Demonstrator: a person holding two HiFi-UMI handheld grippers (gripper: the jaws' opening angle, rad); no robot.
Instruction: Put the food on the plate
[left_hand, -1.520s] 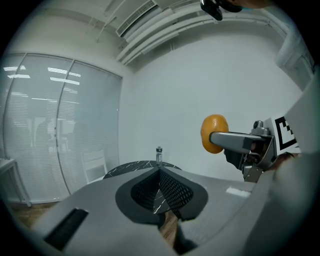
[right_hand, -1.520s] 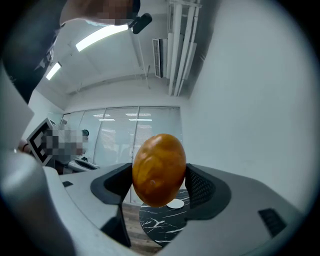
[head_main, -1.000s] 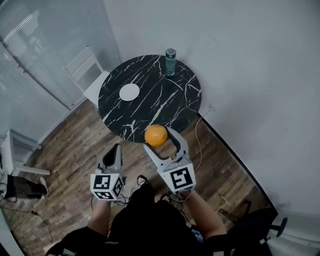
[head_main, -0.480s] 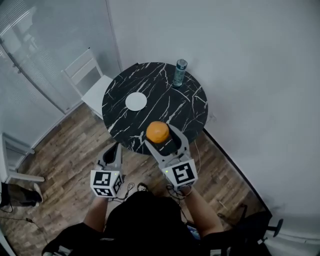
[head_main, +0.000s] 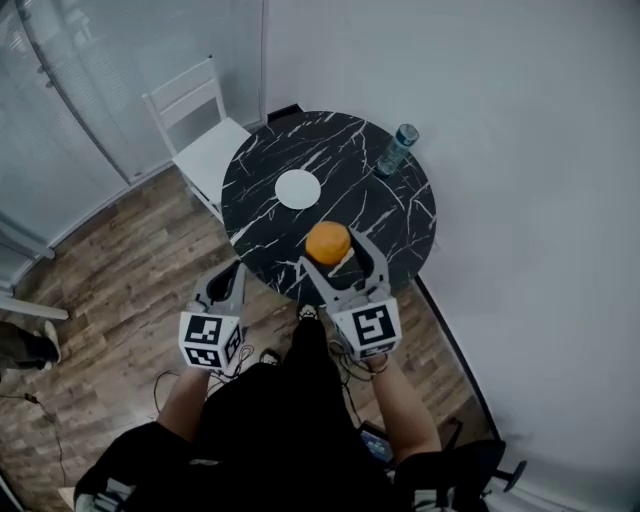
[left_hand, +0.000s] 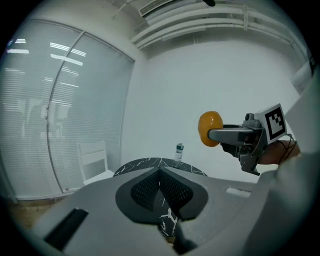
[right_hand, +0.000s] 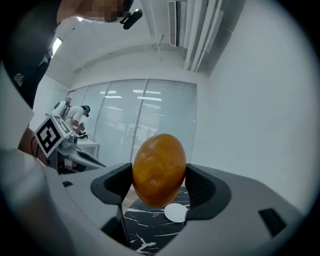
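Observation:
An orange fruit (head_main: 328, 243) is clamped between the jaws of my right gripper (head_main: 330, 250), held in the air over the near part of the round black marble table (head_main: 390, 225). In the right gripper view the fruit (right_hand: 159, 170) fills the gap between both pads, and the small white plate (right_hand: 176, 212) lies on the table beyond and below it. The plate (head_main: 298, 189) is bare and sits left of the table's middle. My left gripper (head_main: 226, 280) is shut on nothing, held low beside the table's near left edge; its pads (left_hand: 150, 187) meet.
A clear water bottle (head_main: 397, 150) stands upright at the table's far right edge. A white chair (head_main: 205, 135) is pushed against the table's left side. Glass partitions lie to the left, a white wall to the right, and cables lie on the wooden floor (head_main: 110, 270).
I have stepped closer to the table. The right gripper has carried the orange from the table's near edge to over its surface, nearer the plate. The left gripper stays shut.

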